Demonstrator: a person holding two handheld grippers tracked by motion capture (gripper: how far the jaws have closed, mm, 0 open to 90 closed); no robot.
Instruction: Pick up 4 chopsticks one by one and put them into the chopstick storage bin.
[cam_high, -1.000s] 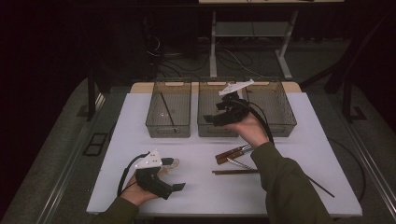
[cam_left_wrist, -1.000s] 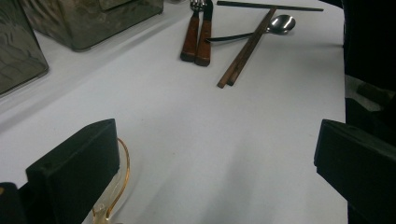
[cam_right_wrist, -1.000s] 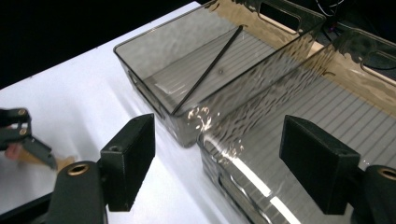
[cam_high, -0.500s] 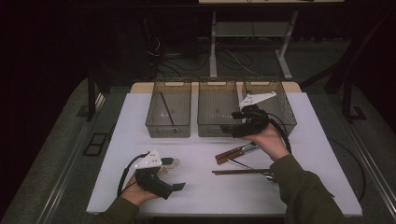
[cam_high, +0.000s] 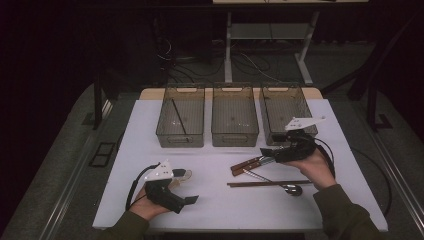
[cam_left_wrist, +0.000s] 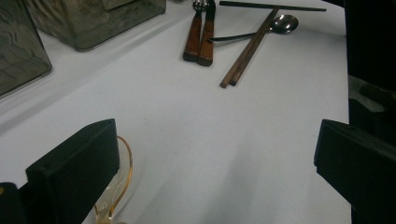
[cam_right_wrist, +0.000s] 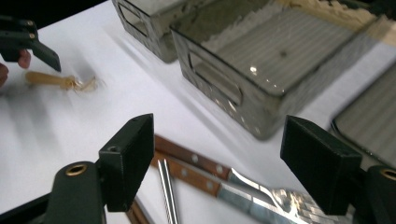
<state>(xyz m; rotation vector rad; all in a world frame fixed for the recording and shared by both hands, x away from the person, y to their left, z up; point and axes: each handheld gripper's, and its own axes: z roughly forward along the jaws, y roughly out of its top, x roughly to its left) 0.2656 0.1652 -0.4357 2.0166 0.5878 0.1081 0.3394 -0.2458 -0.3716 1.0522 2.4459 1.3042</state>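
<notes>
Right now, three translucent grey bins are sitting side by side at the far edge of the white table (cam_high: 150, 125): the left bin (cam_high: 181, 121) is holding one dark chopstick (cam_high: 179, 116) lying slantwise along its floor, while the middle bin (cam_high: 234, 120) and the right bin (cam_high: 286, 117) are showing nothing but their ribbed bottoms. The right gripper (cam_high: 272, 157) is hovering just in front of the right bin, its jaws standing wide with nothing pinched between them — in the right gripper view the two wooden-handled utensils (cam_right_wrist: 201, 170), side by side, are lying on the table below the gap between its jaws, one ending in fork tines (cam_right_wrist: 289, 198). Nearer the person, a pair of brown chopsticks (cam_high: 270, 184) is lying flat across a metal spoon (cam_high: 290, 189), close beside those handles. The left gripper (cam_high: 187, 187) is resting low at the table's near left, jaws spread wide over bare tabletop and gripping nothing — a small clear, amber-tinted object (cam_left_wrist: 116, 186) is lying beside its left jaw.
</notes>
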